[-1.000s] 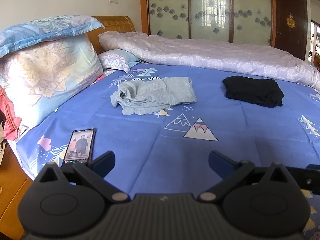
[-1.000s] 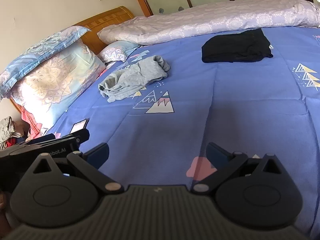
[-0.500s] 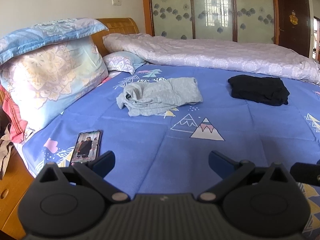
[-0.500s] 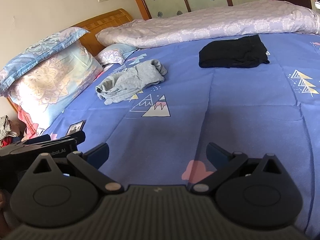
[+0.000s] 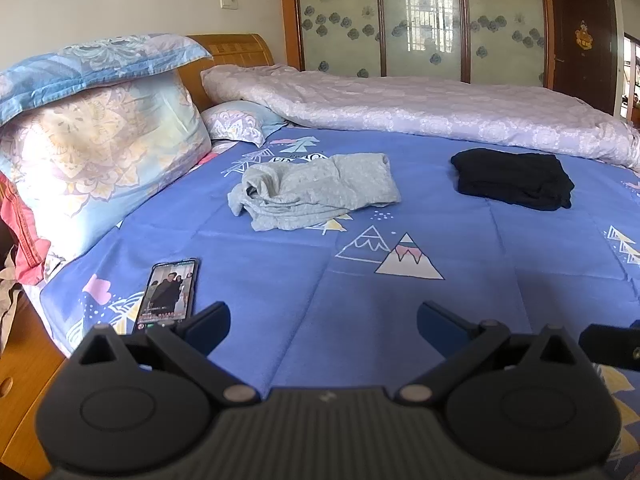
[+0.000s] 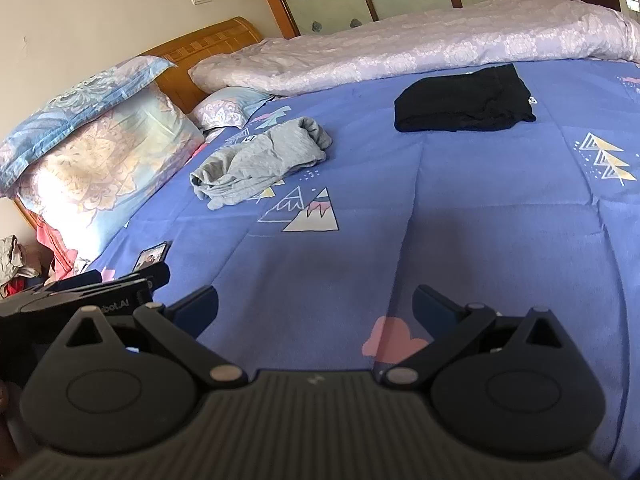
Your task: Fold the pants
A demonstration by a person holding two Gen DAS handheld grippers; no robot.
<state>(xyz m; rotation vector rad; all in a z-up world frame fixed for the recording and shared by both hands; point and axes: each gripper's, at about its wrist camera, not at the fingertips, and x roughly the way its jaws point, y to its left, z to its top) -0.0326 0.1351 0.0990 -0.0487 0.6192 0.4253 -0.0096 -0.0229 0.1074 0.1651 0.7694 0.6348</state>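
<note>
Blue bedsheet [image 5: 280, 280] printed with mountains and trees covers a wide bed with a wooden headboard [image 5: 236, 50], frosted floral sliding doors [image 5: 420, 20] behind it. Stacked pillows [image 5: 96, 128] sit at the head; a pale lilac quilt [image 5: 420, 116] lies rolled along the far side. Grey pants [image 5: 316, 190], loosely bunched, rest mid-bed near the pillows, well apart from folded black pants [image 5: 512, 178] nearer the quilt. A lit smartphone [image 5: 168, 294] lies at the sheet's near edge. Left gripper [image 5: 322, 318] and right gripper [image 6: 314, 304] hover low over bare sheet, both jaws spread wide, holding nothing
</note>
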